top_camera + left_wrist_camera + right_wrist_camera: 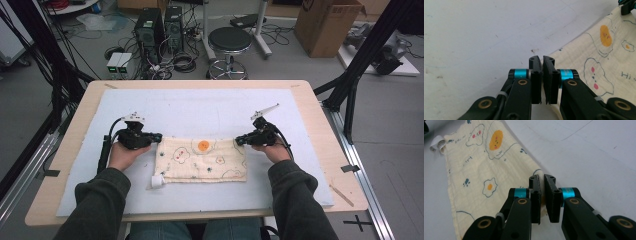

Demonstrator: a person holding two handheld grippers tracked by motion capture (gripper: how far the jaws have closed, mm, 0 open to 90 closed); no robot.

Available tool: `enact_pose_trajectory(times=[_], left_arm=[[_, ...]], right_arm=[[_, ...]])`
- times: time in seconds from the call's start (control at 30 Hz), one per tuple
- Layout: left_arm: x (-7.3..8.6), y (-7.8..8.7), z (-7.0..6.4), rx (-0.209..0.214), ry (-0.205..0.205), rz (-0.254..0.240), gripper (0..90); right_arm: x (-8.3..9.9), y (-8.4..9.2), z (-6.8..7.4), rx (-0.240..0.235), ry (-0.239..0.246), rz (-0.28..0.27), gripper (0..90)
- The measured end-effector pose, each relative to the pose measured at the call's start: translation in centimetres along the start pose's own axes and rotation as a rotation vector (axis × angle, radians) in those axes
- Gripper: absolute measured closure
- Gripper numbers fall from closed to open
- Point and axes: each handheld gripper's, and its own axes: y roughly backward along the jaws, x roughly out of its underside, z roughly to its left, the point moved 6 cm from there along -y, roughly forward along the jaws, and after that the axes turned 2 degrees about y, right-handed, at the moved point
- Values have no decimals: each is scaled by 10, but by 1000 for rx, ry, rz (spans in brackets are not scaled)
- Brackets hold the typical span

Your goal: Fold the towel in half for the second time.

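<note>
A cream cloth printed with fried eggs and small clouds lies folded flat on the white mat, a white tag at its near left corner. My left gripper is at the cloth's far left corner. In the left gripper view its jaws are shut on the cloth's corner edge. My right gripper is at the far right corner, and in the right gripper view its jaws pinch the cloth's corner, with fabric showing between the pads.
The mat covers most of a wooden table. Beyond the table stand a black stool, computer towers with cables, and a cardboard box. Black frame legs rise at both sides.
</note>
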Motion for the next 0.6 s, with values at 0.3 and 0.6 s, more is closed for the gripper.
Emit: enact_pose_trajectory(times=[0.3, 0.6], left_arm=[[-11, -6, 8, -18, 5, -16, 852], [-18, -13, 18, -32, 44, -52, 853]], right_arm=[[-10, -1, -14, 21, -22, -12, 841], [-19, -3, -29, 52, -51, -46, 842]])
